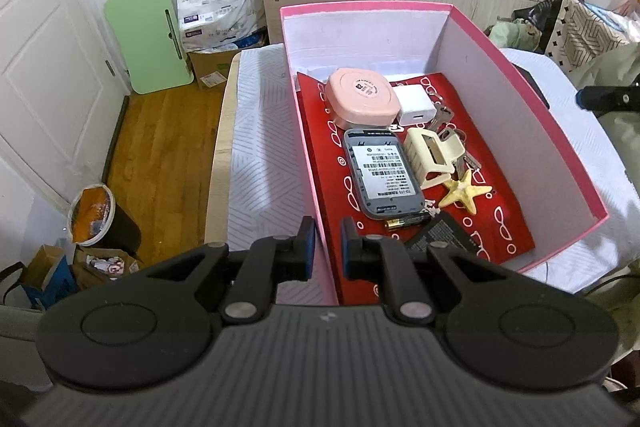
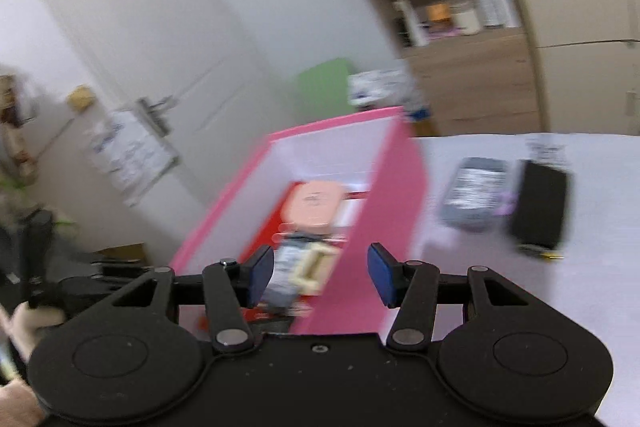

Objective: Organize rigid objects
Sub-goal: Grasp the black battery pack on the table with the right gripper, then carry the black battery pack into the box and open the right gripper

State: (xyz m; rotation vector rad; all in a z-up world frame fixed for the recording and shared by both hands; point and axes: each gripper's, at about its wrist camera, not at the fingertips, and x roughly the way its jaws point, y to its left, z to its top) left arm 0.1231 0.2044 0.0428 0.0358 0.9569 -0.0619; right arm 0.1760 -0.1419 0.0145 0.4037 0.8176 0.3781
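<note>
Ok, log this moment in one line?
left gripper: shut on pink box wall | right gripper: open, empty | grey device: still outside

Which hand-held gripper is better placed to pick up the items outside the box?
Probably the right hand-held gripper: it is open, empty, with the grey device ahead. The left hand-held gripper clamps the pink box wall.

pink box [image 1: 500,99]: 1 | round pink case [image 1: 360,97]: 1 | white charger [image 1: 412,105]: 1 | grey routers: 2 [image 1: 382,175] [image 2: 474,193] | cream hair claw [image 1: 430,153]: 1 | starfish [image 1: 464,193]: 1 | black slab on the bed, right [image 2: 540,207]: 1
</note>
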